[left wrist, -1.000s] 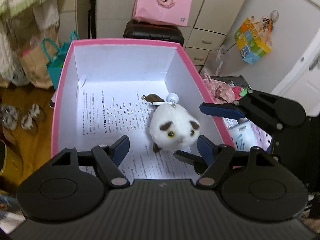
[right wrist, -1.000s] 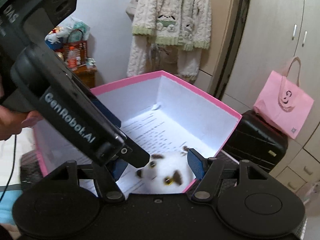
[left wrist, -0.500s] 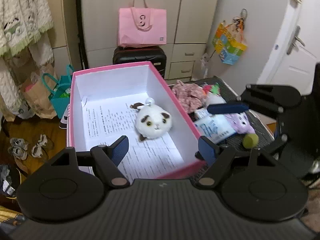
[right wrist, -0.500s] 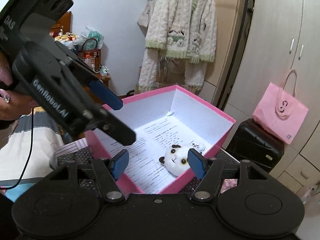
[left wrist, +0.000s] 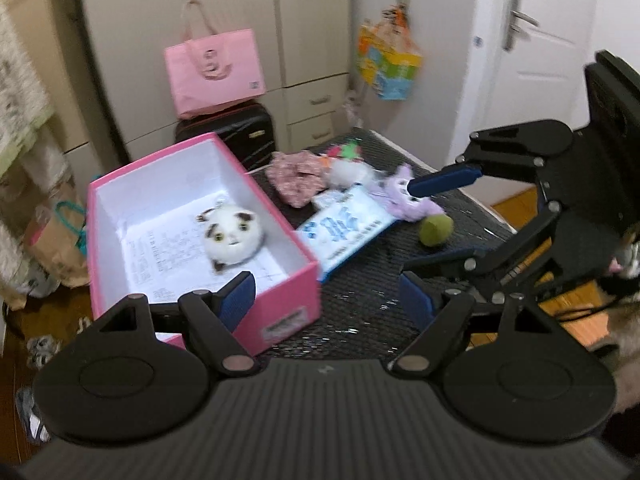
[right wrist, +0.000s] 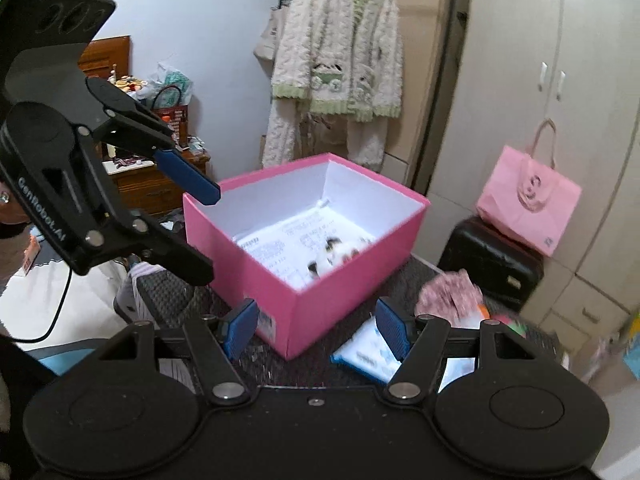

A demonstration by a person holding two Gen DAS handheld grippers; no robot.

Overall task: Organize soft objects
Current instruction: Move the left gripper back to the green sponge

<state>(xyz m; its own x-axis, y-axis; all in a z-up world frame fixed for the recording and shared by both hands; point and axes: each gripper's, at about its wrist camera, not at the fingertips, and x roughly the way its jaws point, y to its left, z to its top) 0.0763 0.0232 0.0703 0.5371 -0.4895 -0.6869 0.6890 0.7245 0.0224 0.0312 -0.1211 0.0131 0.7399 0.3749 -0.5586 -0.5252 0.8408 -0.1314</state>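
Observation:
A pink box (left wrist: 280, 304) with white walls stands on the dark mesh table (left wrist: 360, 304). Inside it a white plush cat (left wrist: 232, 236) lies on printed paper; the right wrist view shows only part of the plush cat (right wrist: 336, 254) over the box wall (right wrist: 320, 312). To the box's right lie a pink floral cloth (left wrist: 296, 182), a purple plush (left wrist: 404, 196), a green ball (left wrist: 436, 230) and a blue-white packet (left wrist: 344, 232). My left gripper (left wrist: 326, 300) hangs open and empty before the box's near corner. My right gripper (right wrist: 316, 328) is open and empty too, near the box's other side.
A pink bag (left wrist: 216, 72) sits on a black suitcase (left wrist: 240, 132) behind the table, in front of cupboards. A knit cardigan (right wrist: 340, 60) hangs on the wall and a wooden dresser (right wrist: 152, 184) stands left. The white door (left wrist: 532, 52) is at the right.
Both grippers have drawn back and up out of the pink box, leaving the plush cat lying inside. The loose soft things on the table have come into view.

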